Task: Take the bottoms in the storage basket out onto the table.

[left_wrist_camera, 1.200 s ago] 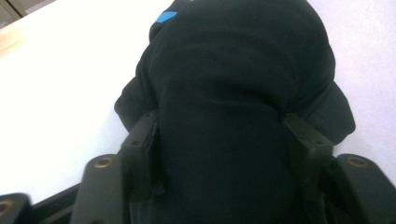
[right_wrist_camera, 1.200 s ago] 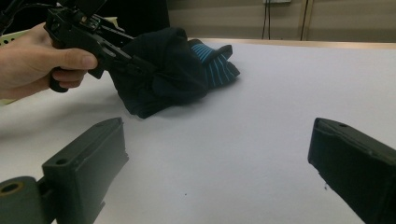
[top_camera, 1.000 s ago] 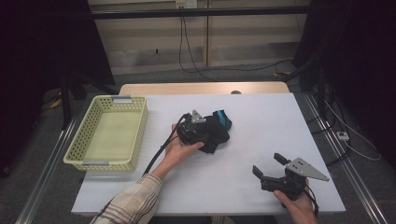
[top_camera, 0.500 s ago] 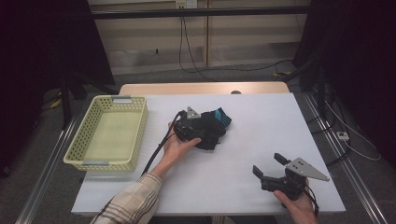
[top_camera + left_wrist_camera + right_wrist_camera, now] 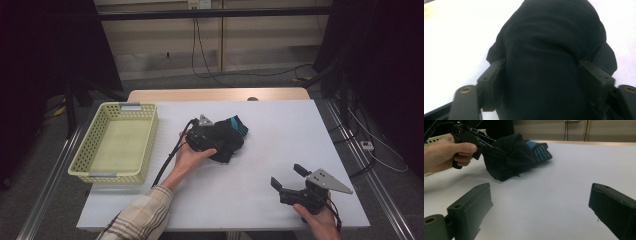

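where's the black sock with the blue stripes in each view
High view: the sock lies mid-table, right of the yellow basket, at the left hand-held gripper.
Left gripper view: the sock bulges between its jaws, which have just been opening.
Right gripper view: the sock sits upper left of centre.
Shared landmark: the white table.

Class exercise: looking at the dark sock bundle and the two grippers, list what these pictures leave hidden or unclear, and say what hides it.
- Left gripper in the high view: its fingertips are buried in the dark sock bundle.
- Left gripper view: whether the jaws, which have just been opening, press the bundle; dark cloth covers the contact.
- Yellow basket floor: too coarse to check for small items.
- Right gripper: the hand covers its handle.
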